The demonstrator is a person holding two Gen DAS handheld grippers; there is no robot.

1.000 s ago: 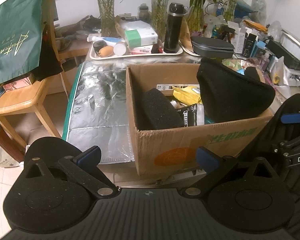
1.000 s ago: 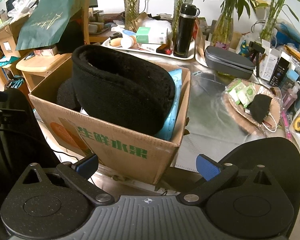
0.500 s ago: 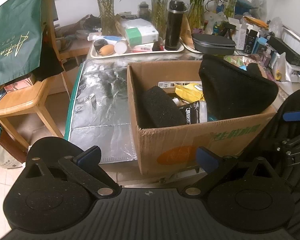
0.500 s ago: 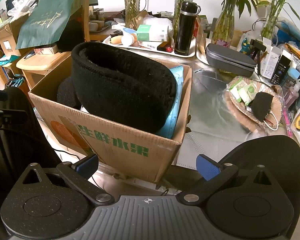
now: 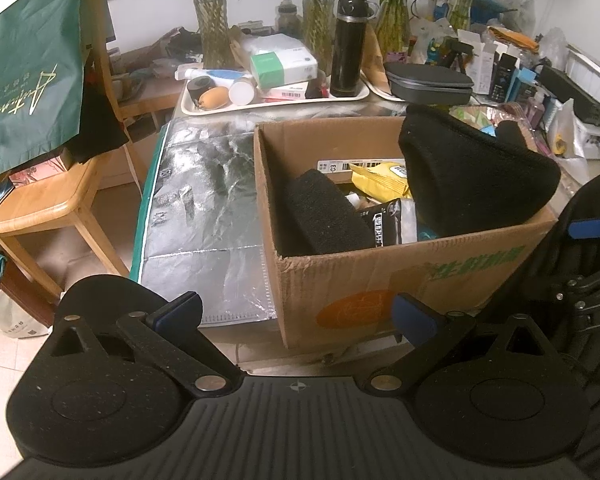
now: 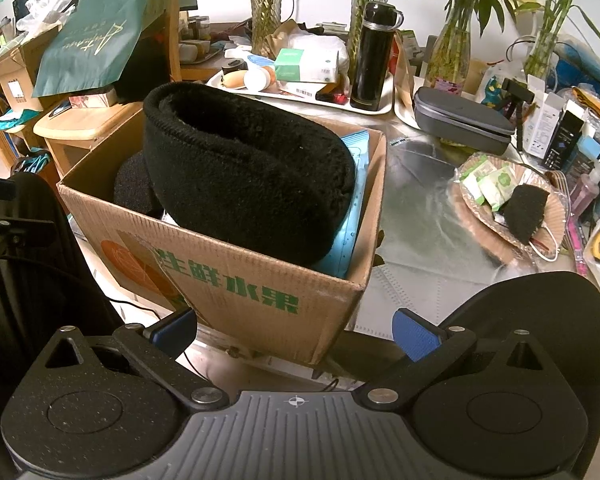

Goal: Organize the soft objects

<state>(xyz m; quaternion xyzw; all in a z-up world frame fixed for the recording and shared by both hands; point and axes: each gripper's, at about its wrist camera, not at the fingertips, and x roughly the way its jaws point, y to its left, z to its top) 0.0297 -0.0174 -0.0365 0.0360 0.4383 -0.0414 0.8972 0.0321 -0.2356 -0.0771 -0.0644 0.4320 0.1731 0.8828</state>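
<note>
Where the black fleece cushion (image 6: 244,184) fills the cardboard box (image 6: 236,280), packets beneath it are mostly hidden; a dark foam block (image 5: 324,216) leans in the box's other end. Left gripper (image 5: 296,312) and right gripper (image 6: 296,328): jaws wide, empty, short of the box. Surface: silver foil-covered table (image 5: 204,200), cluttered; wooden chair (image 5: 48,196) beside.
</note>
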